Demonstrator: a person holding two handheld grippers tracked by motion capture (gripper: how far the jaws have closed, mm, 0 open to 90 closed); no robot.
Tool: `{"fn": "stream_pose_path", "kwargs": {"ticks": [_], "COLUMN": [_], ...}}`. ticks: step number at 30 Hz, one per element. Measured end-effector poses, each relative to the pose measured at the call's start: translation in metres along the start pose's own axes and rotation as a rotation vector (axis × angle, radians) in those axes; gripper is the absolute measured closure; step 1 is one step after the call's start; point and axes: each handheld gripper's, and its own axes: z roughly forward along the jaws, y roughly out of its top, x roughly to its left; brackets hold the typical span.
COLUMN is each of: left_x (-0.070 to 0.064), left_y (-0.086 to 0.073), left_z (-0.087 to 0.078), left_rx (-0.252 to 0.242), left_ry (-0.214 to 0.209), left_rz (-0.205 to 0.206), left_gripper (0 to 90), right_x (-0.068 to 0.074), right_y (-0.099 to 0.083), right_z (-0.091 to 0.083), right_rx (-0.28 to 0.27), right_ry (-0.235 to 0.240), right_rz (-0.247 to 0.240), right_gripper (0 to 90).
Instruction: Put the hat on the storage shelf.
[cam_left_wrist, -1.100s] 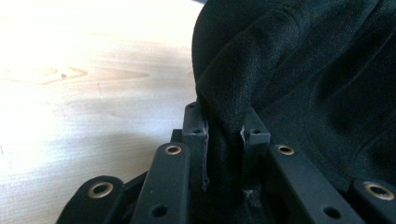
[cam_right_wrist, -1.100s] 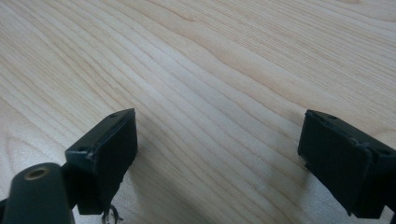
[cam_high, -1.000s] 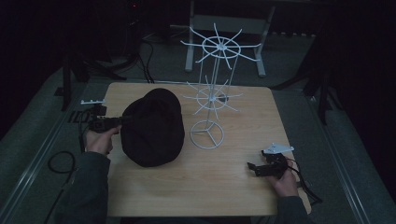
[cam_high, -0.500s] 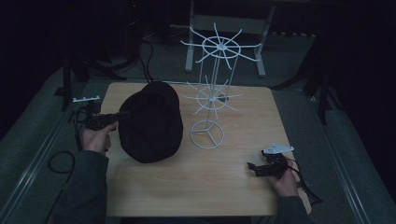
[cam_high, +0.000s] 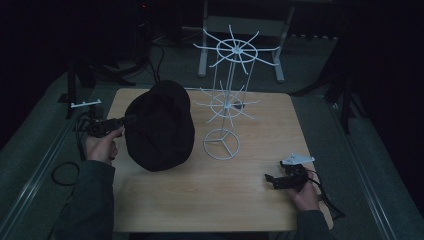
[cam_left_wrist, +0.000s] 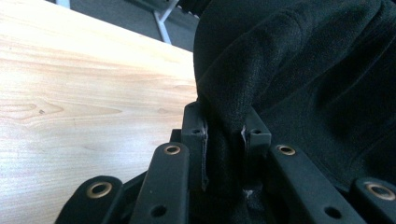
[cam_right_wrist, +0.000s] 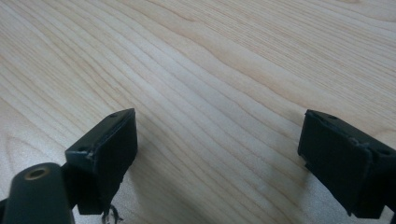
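**Left tongs have the hat; the rack stands to its right**

Starting at the left: your left tongs (cam_high: 131, 119) are pinching a fold of the hat's (cam_high: 160, 125) edge, and the left gripper view shows the black fabric pressed tight between the jaws. The hat hangs from that grip with its bulk to the right of the tongs, over the left part of the counter (cam_high: 210, 200), low enough that I cannot tell whether it brushes the wood.

Moving right, the white wire rack (cam_high: 227, 107) stands just beside the hat, its lower ring of arms at about hat height and its upper ring well above. So, by my read, the next move runs rightward and up: the hat must clear those tips before it can settle on one.

Far right, your right tongs (cam_high: 269, 179) are spread wide and hold nothing, resting near the counter's front corner, well apart from hat and rack. The left hand is plainly nearer.
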Motion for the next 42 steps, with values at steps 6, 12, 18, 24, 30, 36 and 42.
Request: {"fn": "stream_pose_path", "kwargs": {"ticks": [6,12,18,24,30,36,42], "left_x": [-0.005,-0.008,-0.011,-0.015,-0.018,-0.021,-0.023], "left_y": [0.008,0.012,0.014,0.018,0.02,0.021,0.023], "left_z": [-0.005,-0.008,-0.011,-0.013,-0.009,-0.007,-0.005], "left_rx": [-0.017,-0.043,-0.062,-0.078,-0.083,-0.091,-0.1], "left_ry": [-0.002,-0.014,-0.017,-0.026,-0.042,-0.059,-0.076], "left_rz": [0.004,-0.007,-0.011,-0.015,-0.026,-0.034,-0.046], "left_gripper": [77.4,77.4,77.3,77.3,77.3,77.0,76.9], "right_x": [0.0,0.0,0.0,0.0,0.0,0.0,0.0], "right_y": [0.0,0.0,0.0,0.0,0.0,0.0,0.0], "right_z": [0.0,0.0,0.0,0.0,0.0,0.0,0.0], "right_rx": [0.0,0.0,0.0,-0.001,0.0,-0.001,-0.001], "right_ry": [0.0,0.0,-0.001,-0.001,-0.001,-0.001,-0.002], "right_rz": [0.0,0.0,0.001,0.0,0.001,0.001,0.0], "right_gripper": [11.8,11.8,11.8,11.8,11.9,11.9,11.9]}}
